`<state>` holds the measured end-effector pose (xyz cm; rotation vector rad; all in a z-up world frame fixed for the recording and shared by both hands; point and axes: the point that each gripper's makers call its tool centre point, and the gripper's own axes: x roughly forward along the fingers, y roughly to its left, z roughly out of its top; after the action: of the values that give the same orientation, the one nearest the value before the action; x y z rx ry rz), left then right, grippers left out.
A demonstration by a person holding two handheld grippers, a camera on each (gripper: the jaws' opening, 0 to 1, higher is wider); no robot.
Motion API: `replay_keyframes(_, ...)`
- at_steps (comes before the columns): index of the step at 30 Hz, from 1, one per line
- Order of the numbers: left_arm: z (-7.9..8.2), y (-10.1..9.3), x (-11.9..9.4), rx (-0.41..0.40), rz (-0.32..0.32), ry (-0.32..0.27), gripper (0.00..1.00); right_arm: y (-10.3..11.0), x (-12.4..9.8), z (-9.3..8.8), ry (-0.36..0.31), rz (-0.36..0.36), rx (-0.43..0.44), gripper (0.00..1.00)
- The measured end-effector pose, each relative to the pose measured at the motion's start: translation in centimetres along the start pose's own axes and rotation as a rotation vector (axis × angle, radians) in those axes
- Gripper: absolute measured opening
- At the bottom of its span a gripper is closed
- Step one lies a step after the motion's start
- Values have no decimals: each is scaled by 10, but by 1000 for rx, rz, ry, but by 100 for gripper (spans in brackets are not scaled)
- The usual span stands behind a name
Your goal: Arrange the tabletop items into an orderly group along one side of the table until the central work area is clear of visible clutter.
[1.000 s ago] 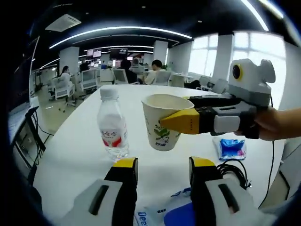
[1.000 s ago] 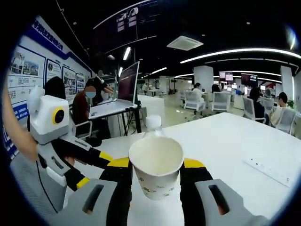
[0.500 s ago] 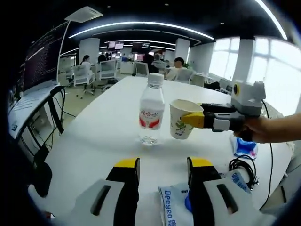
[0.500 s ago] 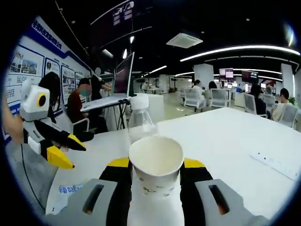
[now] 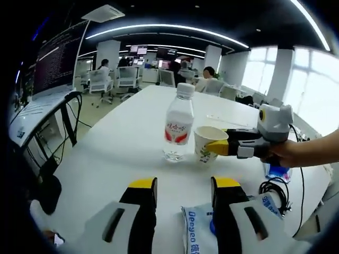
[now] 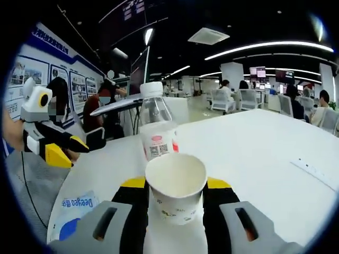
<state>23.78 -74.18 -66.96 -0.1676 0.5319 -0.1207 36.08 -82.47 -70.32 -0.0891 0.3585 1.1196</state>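
The right gripper point(image 6: 176, 197) clamps the paper cup point(image 6: 176, 185) just before the water bottle point(image 6: 157, 132) to group them, while the left gripper point(image 5: 181, 191) waits open.

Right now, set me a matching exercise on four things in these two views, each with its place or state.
1. paper cup
2. water bottle
3. blue-and-white packet
4. black cable

a. coiled near the table's edge
b. lying flat by the left gripper
c. standing upright, capped
d. held between the right gripper's jaws

Pairs: 1-d, 2-c, 3-b, 4-a
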Motion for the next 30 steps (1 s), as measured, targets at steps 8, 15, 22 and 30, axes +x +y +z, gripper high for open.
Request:
replay_keyframes(8, -3, 2, -2, 3, 7, 14, 36, 1, 2, -3, -1, 22, -1, 36)
replay_keyframes(15, -3, 2, -3, -4, 11, 15, 36, 1, 5, -8, 22, 33, 4, 36)
replay_keyframes(22, -6, 1, -4, -16, 8, 17, 36, 2, 3, -17, 56, 36, 19, 36)
replay_keyframes(30, -5, -4, -3, -30, -10, 21, 41, 0, -3, -10, 39, 24, 38, 54)
